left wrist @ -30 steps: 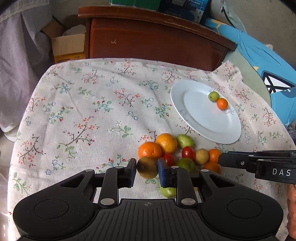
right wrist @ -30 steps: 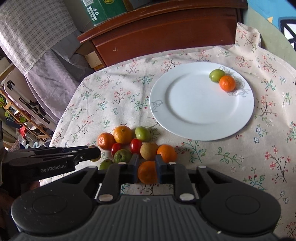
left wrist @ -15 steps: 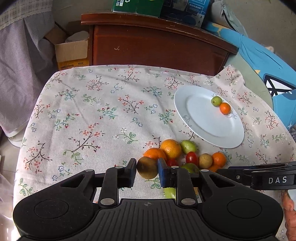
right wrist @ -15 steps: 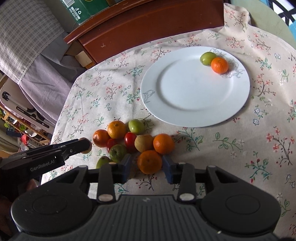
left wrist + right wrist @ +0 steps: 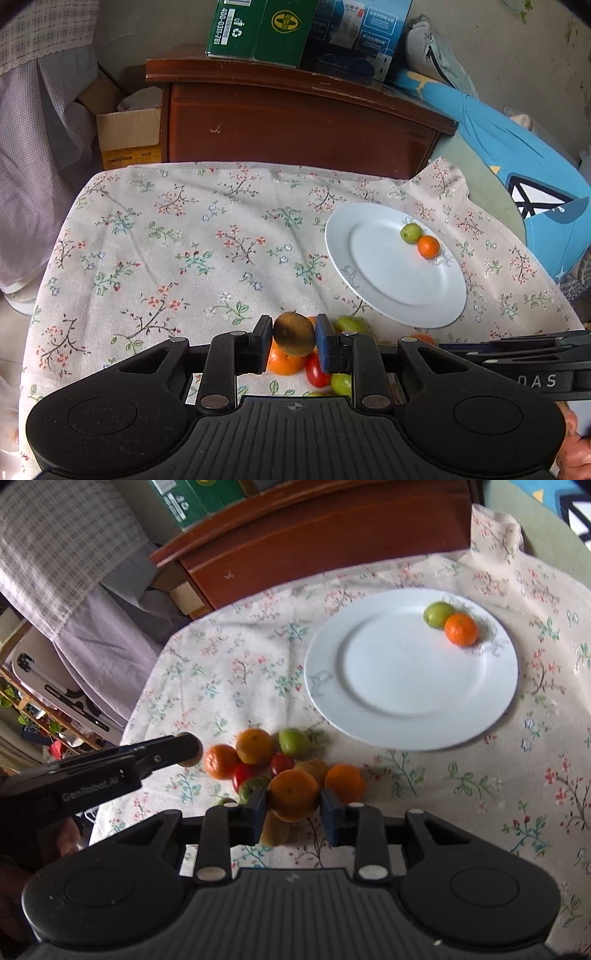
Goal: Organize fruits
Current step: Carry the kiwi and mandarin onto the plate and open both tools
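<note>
My left gripper (image 5: 294, 341) is shut on a brown kiwi (image 5: 293, 339) and holds it above the fruit pile. My right gripper (image 5: 293, 806) is shut on an orange (image 5: 293, 794), lifted above the pile. The pile (image 5: 258, 760) of oranges, green fruits and red tomatoes lies on the floral cloth, left of a white plate (image 5: 391, 686). The plate holds a green fruit (image 5: 437, 614) and a small orange (image 5: 460, 629) at its far right. In the left wrist view the plate (image 5: 384, 280) is to the right, with pile fruits (image 5: 286, 362) under the fingers.
A brown wooden cabinet (image 5: 295, 122) stands behind the table with green and blue boxes (image 5: 306, 29) on top. A cardboard box (image 5: 129, 136) sits at its left. A blue cushion (image 5: 517, 158) lies at the right. The cloth drapes over the table edges.
Both grippers have risen from the pile. The left lifted the kiwi higher. The right closed on the orange and lifted it off the cloth.
</note>
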Available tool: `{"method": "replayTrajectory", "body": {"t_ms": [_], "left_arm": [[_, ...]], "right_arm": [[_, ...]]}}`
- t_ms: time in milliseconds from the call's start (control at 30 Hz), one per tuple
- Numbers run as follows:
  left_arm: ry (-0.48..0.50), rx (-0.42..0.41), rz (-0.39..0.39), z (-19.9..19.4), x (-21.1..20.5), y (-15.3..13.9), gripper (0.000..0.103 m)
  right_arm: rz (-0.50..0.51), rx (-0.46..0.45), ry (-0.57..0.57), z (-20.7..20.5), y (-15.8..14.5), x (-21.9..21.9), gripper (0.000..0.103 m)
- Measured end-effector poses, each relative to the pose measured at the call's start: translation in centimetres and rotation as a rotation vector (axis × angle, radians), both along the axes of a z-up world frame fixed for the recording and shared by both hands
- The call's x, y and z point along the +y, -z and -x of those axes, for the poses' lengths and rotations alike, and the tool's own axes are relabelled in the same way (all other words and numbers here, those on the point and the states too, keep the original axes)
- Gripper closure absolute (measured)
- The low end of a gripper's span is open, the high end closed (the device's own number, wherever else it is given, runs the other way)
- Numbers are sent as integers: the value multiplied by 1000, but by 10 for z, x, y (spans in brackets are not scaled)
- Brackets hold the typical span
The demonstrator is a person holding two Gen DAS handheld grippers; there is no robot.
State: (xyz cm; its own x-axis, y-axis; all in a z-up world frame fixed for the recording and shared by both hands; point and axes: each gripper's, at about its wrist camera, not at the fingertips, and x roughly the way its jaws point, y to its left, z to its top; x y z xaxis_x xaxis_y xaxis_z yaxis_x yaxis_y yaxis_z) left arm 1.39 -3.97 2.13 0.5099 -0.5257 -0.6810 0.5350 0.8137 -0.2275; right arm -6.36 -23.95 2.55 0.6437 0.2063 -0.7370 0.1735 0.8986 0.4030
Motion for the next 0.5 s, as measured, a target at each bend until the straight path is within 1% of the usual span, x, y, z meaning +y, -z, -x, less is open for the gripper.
{"method": "replayTrajectory", "body": {"t_ms": [100, 167, 267, 367, 500], "left_arm": [[2, -2, 37, -4, -4, -6, 81], [8, -5, 51, -7, -9, -9, 81], [29, 10, 95, -10, -19, -11, 81], [53, 12, 114, -11, -34, -11, 81], [85, 34, 140, -17, -53, -2, 81]], "right_arm": [[38, -54, 29, 0, -15, -8, 72], [69, -63, 57, -1, -18, -14, 72], [90, -37, 114, -5, -15, -23, 72], [100, -10, 166, -6, -10, -31, 72], [73, 5, 213, -7, -6, -43, 72]]}}
